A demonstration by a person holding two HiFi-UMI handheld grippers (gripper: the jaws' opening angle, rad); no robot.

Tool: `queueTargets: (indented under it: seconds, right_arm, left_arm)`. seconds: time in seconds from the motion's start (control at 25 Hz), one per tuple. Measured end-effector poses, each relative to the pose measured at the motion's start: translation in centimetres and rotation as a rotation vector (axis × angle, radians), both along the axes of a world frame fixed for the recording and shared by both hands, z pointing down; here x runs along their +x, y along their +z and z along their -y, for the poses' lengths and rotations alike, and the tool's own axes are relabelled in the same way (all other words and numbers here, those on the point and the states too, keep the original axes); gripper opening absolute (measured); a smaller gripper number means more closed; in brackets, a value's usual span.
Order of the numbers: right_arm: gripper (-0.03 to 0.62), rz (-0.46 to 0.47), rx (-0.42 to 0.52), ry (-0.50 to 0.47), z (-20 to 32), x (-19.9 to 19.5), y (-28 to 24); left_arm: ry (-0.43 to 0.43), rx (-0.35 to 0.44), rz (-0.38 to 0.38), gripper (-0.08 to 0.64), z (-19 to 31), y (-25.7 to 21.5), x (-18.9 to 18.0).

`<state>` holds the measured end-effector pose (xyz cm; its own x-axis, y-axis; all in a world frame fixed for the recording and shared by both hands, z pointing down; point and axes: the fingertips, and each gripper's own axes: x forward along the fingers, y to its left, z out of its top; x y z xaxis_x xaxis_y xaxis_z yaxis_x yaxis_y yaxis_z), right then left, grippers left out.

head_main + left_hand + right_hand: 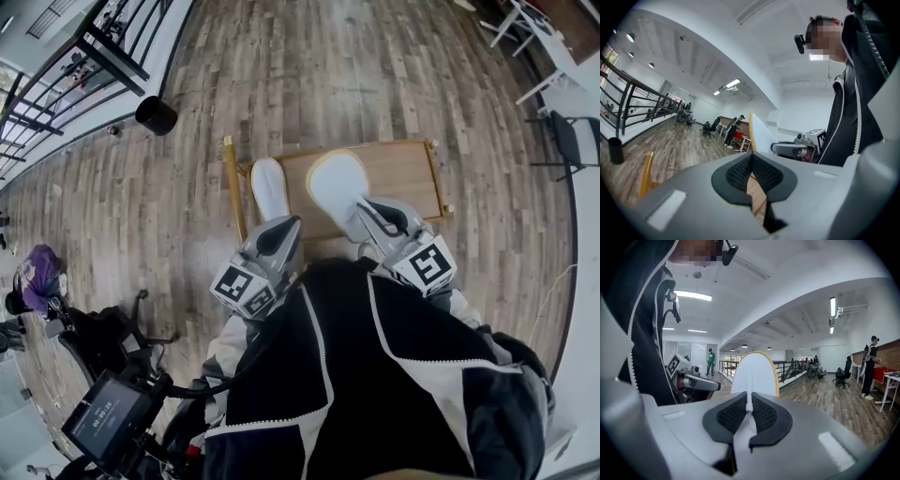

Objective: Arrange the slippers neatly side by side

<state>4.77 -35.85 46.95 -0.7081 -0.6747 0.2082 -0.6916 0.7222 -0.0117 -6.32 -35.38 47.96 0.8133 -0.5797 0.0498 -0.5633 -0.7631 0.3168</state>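
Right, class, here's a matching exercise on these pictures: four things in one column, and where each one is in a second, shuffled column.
Things:
1. left slipper
2. right slipper
3. black bin
4. wooden tray

Places:
A. lying flat on the floor
B. clamped in the right gripper
C. standing near the railing
D. clamped in the left gripper

Pairs: 1-D, 2-B, 3-C, 4-A.

Your head camera looked steeply down over your jacket (375, 375) at the left gripper (279, 232) and right gripper (373, 217), mid-frame above the wooden floor (375, 75). Each gripper camera sat close behind its jaws, facing roughly level along that floor, sharing its clamped slipper (754, 373) and the other gripper with that view.
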Motion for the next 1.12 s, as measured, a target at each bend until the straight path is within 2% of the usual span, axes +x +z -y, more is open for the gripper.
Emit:
queueTargets:
  seconds: [0.2,0.52,0.72,0.92,1.12]
  right_arm:
    - [0.028,-0.008,-0.038,-0.035,0.8,-0.7,1.5]
    - [0.028,0.074,-0.234,0.01,6.2,-2.3,8.7]
    - [0.026,0.023,-0.35,0.078,7.9,-5.4,14.2]
    - [0.026,-0.046,-0.484,0.135,9.8,-6.1,21.8]
    - [0.026,-0.079,-0.581,0.2,11.2,-8.4,25.7]
  left_arm:
    - [-0.023,-0.012,-0.002,0.018,0.3,-0.3,-0.3]
    - [-0.082,-0.026,0.003,0.018,0.6,0.1,-2.1]
    - [-0.112,-0.027,-0.003,0.018,-0.9,-0.4,-5.1]
    - [-0.112,-0.028,0.004,0.018,-1.3,0.9,-5.8]
    - [-0.116,-0.058,0.015,0.018,-1.7,0.2,-8.8]
